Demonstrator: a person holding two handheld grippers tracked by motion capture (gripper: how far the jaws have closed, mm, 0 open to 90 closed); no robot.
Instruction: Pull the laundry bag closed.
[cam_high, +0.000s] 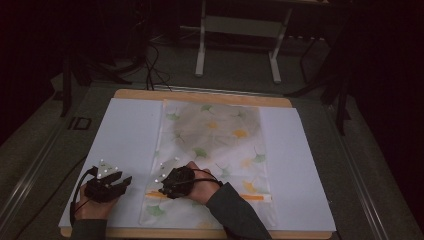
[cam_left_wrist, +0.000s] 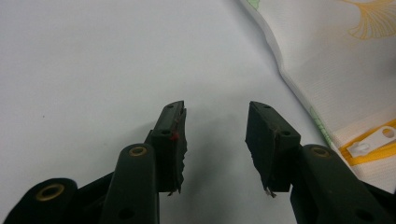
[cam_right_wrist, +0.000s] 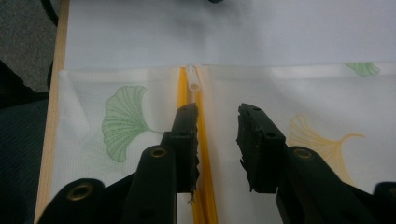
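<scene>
No words, labels, brand names, numbers or signs can be read anywhere. The cloth cover (cam_high: 212, 145) bears only printed green and yellow leaf shapes, and the white sheet (cam_high: 125, 135) under it is blank.

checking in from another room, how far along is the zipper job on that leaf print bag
Early. Done: the bag lies flat on the white sheet. In hand: the right gripper is over the orange zipper, jaws apart, short of the white pull. The left gripper waits open beside the bag. Left: gripping and sliding the pull.
</scene>
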